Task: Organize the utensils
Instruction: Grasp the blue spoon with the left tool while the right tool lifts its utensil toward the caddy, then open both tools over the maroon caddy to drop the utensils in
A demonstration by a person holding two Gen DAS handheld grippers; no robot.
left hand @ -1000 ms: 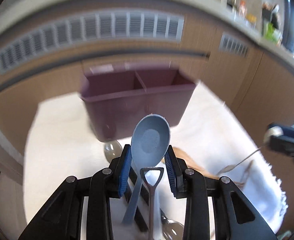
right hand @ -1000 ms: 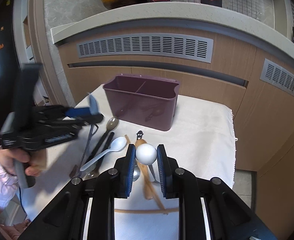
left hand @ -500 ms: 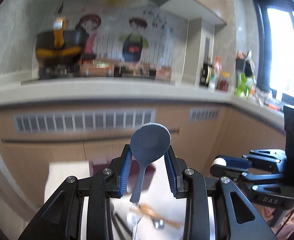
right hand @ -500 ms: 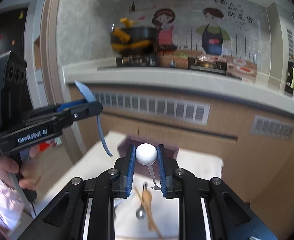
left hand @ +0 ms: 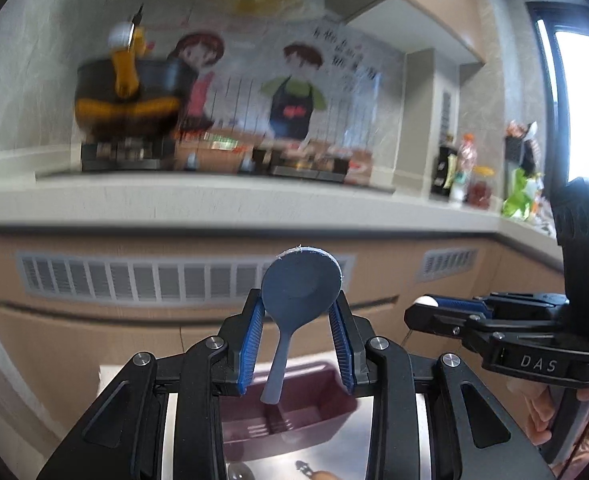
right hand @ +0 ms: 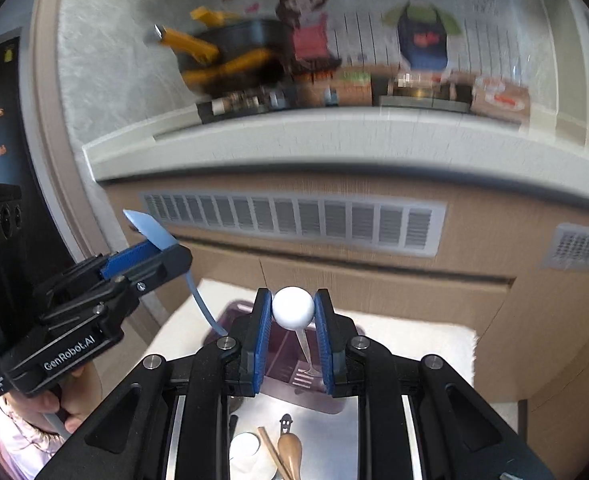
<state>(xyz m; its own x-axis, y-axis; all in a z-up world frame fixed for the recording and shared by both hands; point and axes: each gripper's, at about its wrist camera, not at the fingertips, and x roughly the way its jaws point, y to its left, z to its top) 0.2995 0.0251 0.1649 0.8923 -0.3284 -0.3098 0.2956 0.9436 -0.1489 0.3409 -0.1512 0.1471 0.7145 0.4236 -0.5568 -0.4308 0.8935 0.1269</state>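
Both tools have risen from the cloth-covered worktop (right hand: 434, 340) to hang above the purple caddy (left hand: 314, 412). The left tool (left hand: 297, 344) pinches a blue spoon (left hand: 300, 292), the right tool (right hand: 293, 340) a white spoon (right hand: 293, 307); handles point down, seemingly ready for dropping in.

The spoon (left hand: 300, 292) in the black left gripper (left hand: 297, 334) is grey-blue. The right gripper (right hand: 293, 334) has blue pads (right hand: 260, 344) and a white spoon (right hand: 293, 307). The bin (right hand: 294, 384) is dark purple, the cloth (right hand: 414, 344) white.
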